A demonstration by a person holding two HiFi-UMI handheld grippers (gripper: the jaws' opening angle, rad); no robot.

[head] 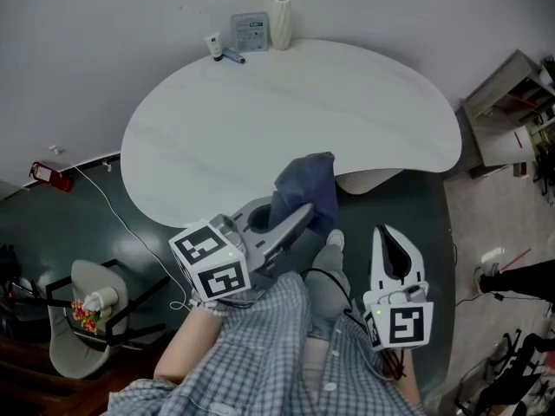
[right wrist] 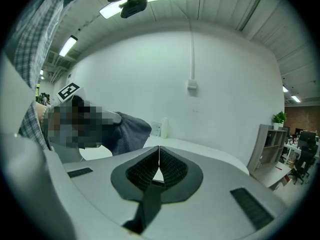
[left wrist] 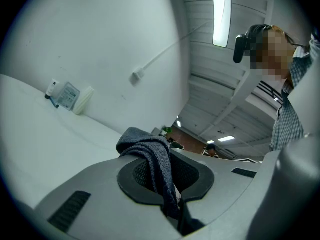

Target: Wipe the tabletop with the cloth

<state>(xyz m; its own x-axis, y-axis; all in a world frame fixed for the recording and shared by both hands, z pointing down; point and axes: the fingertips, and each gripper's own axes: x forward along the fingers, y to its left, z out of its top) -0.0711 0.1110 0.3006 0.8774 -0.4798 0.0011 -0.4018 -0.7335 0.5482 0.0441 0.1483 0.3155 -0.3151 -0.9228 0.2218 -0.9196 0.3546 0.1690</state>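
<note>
The left gripper [head: 297,218] has its fingers [left wrist: 200,176] clenched on the dark cloth [head: 309,185], bunched above the desk's [head: 260,111] near edge, seemingly ready to wipe, while the right gripper [head: 390,243] hangs back, closed on nothing.

Checked shirt [head: 260,354], grey trousers [head: 325,289]; pale hand-held grippers [head: 305,210] [head: 381,230], black-and-white marker cubes [head: 212,263] [head: 406,326]

Tabletop [head: 364,111] open, small items [head: 250,31] along far edge

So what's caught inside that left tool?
A dark blue cloth, pinched between the left tool's jaws and bunched out in front. Its lower end disappears into the gap, so how much is gripped stays hidden.
</note>
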